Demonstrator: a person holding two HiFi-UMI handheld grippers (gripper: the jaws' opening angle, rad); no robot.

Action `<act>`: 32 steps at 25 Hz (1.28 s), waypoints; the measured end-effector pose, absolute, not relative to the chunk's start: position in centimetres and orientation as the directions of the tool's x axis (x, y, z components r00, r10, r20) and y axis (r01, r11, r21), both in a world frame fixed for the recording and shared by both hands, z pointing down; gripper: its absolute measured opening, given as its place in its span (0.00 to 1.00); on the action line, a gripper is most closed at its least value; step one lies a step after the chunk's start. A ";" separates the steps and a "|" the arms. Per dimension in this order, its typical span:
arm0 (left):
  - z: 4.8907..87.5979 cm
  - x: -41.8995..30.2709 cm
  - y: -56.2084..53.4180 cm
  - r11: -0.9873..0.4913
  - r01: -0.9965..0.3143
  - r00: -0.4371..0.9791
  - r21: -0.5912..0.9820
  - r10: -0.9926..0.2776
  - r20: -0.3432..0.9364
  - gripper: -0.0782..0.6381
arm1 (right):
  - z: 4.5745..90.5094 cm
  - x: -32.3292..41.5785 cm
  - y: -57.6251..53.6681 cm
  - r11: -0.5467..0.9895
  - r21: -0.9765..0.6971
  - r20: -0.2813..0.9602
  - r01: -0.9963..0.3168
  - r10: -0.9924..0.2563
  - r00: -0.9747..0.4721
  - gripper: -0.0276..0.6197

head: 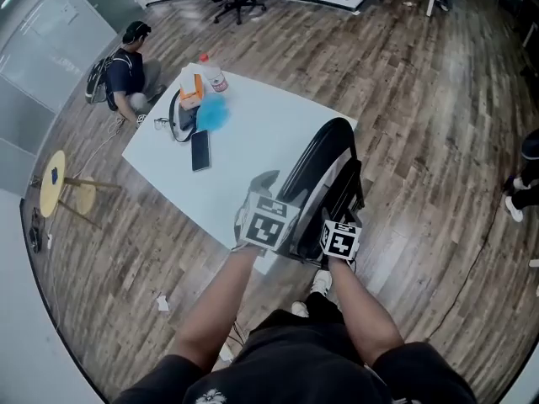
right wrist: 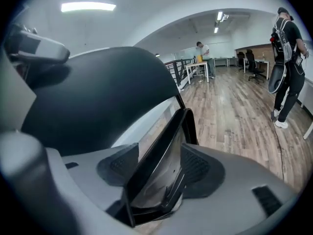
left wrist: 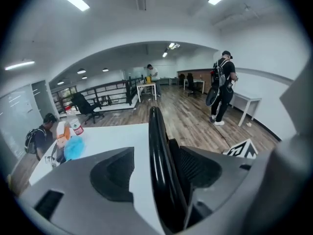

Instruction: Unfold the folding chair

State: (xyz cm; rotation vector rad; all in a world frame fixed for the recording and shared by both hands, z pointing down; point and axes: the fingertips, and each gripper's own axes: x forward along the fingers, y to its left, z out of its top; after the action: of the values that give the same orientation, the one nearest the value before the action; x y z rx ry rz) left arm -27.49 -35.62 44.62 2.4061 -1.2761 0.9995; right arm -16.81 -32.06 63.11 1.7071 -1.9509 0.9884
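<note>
Left gripper (left wrist: pixel 155 170) is wide open, straddling the black curved rim of the folding chair (head: pixel 324 154). Table shows through the gap on one side, so no clamp. Right gripper (right wrist: pixel 156 168) is partly open around a flat black panel of the same chair. The panel sits tilted across the gap and fills most of it; pads don't look pressed on. Head view has both grippers low and side by side, right in front of the wearer.

Wood plank floor (head: pixel 421 99) all round. White table (head: pixel 261 124) mid-frame, set at an angle. Chair is folded flat, standing on edge against the table's near corner, between table and wearer. Crouching person (head: pixel 126 70) on the floor past the far-left corner. Standing person with backpack (right wrist: pixel 288 53) shows at right in the right gripper view. Round yellow side table (head: pixel 53 183) well left of the white one. Clustered at the table's far end: black phone (head: pixel 200 150), blue fluffy item (head: pixel 213 114), orange-and-white carton (head: pixel 192 87), red-capped bottle (head: pixel 213 76).
</note>
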 end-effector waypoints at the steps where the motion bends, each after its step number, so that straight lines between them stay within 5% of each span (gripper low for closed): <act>1: 45.1 -27.0 -36.1 -0.604 -0.792 0.389 -0.090 -0.612 0.688 0.50 | 63.9 -16.8 -32.7 0.018 -0.263 0.689 -0.965 -0.696 -0.201 0.44; 24: 49.6 -23.2 -36.2 -0.676 -0.679 0.532 0.286 -0.184 0.827 0.49 | 71.0 -19.2 -37.0 -0.061 -0.168 0.830 -0.984 -0.547 -0.108 0.48; 26: 49.5 -23.1 -36.5 -0.666 -0.679 0.539 0.310 -0.166 0.826 0.41 | 70.4 -19.1 -37.1 -0.057 -0.155 0.830 -0.986 -0.549 -0.099 0.48; 32: 49.4 -23.1 -36.8 -0.645 -0.679 0.570 0.352 -0.161 0.806 0.38 | 69.8 -18.2 -36.7 -0.068 -0.166 0.822 -0.984 -0.561 -0.100 0.53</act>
State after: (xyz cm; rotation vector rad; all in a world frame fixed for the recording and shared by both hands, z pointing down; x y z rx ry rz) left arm -23.09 -36.80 49.37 2.1402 -0.6678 1.0088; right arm -18.17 -36.71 69.82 1.6594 -1.6945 1.0646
